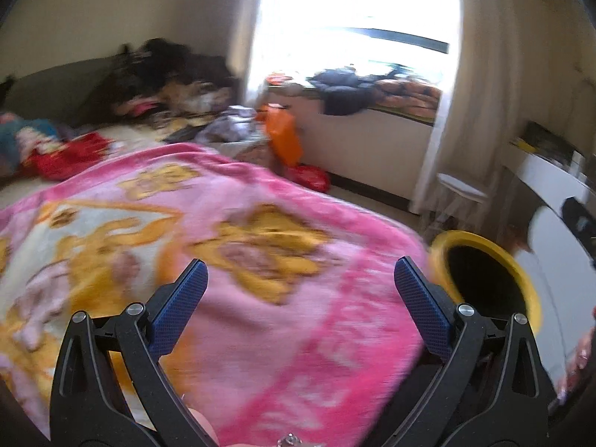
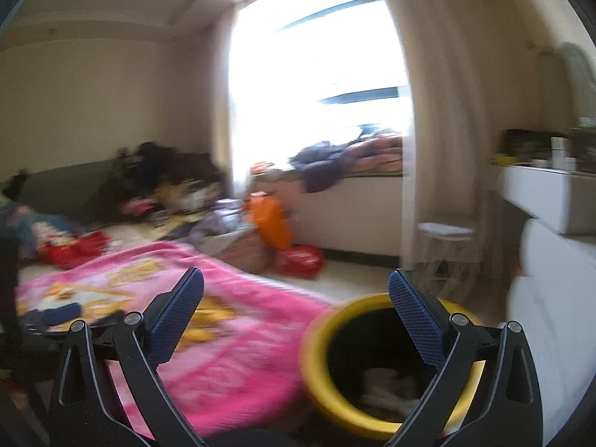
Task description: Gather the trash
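The yellow bin (image 2: 376,368) stands on the floor just beside the bed's corner — pale scraps lie inside. Both grippers, left (image 1: 301,279) and right (image 2: 296,290), hover with jaws wide, empty, over the pink blanket (image 1: 238,260).

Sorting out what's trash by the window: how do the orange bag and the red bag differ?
The orange bag stands tall and upright against the bed's clutter; the red bag sits low and squat on the floor. Orange is nearer the bed, red nearer the window bench. Both look like soft plastic, though blurred.
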Available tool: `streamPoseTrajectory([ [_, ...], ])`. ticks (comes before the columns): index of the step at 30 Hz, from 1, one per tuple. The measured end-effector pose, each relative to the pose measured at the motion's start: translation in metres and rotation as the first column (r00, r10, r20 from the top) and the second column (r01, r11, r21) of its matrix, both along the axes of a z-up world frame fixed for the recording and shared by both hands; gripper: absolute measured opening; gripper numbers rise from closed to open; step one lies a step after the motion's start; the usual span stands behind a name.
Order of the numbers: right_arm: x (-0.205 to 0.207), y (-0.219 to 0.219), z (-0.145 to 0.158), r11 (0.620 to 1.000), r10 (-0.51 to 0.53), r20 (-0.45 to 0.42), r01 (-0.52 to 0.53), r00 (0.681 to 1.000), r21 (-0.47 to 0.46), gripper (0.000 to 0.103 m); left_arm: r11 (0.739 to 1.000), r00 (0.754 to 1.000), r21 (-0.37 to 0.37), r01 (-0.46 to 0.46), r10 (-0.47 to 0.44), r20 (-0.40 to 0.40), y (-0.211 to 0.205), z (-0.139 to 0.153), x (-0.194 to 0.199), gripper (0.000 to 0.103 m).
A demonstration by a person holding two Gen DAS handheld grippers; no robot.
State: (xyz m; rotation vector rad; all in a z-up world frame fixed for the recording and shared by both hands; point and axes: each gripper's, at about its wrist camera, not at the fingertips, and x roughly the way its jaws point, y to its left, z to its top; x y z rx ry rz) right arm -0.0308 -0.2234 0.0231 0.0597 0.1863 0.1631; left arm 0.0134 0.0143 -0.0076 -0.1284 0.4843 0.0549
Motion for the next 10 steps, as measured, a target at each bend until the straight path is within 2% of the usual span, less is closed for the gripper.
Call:
streamPoseTrajectory([
  [2, 0.007, 0.047, 0.007, 0.99, 0.139, -0.026, -0.139, 0.99, 0.001, 0.097, 0.993, 0.992, -0.02, -0.117, 0.116, -0.044, 0.047, -0.003, -0.008, 0.092],
  [3, 0.009, 0.066, 0.009, 0.98, 0.197, -0.039, -0.197, 0.98, -0.003, 0.097, 0.983, 0.981, -0.026, -0.184, 0.182, -0.07, 0.073, -0.007, -0.013, 0.092],
  [4, 0.014, 0.105, 0.01, 0.952, 0.302, -0.08, -0.304, 0.95, -0.019, 0.097, 0.971, 0.968, -0.024, -0.238, 0.235, -0.089, 0.094, -0.012, -0.018, 0.092],
  [5, 0.017, 0.129, 0.009, 0.93, 0.36, -0.107, -0.365, 0.927, -0.03, 0.097, 0.949, 0.942, -0.007, -0.316, 0.313, -0.119, 0.122, -0.02, -0.026, 0.092],
  [7, 0.025, 0.202, -0.001, 0.83, 0.535, -0.218, -0.556, 0.816, -0.041, 0.097, 0.888, 0.87, 0.045, -0.458, 0.458, -0.184, 0.17, -0.034, -0.039, 0.092],
  [8, 0.027, 0.226, -0.008, 0.796, 0.578, -0.257, -0.604, 0.774, -0.029, 0.097, 0.843, 0.815, 0.076, -0.533, 0.536, -0.221, 0.199, -0.046, -0.048, 0.092],
  [9, 0.031, 0.266, -0.021, 0.746, 0.63, -0.317, -0.666, 0.709, -0.005, 0.097, 0.816, 0.781, 0.089, -0.571, 0.573, -0.248, 0.218, -0.054, -0.053, 0.092],
  [10, 0.033, 0.29, -0.03, 0.722, 0.646, -0.358, -0.692, 0.674, 0.001, 0.097, 0.779, 0.729, 0.103, -0.618, 0.618, -0.295, 0.244, -0.067, -0.06, 0.092],
])
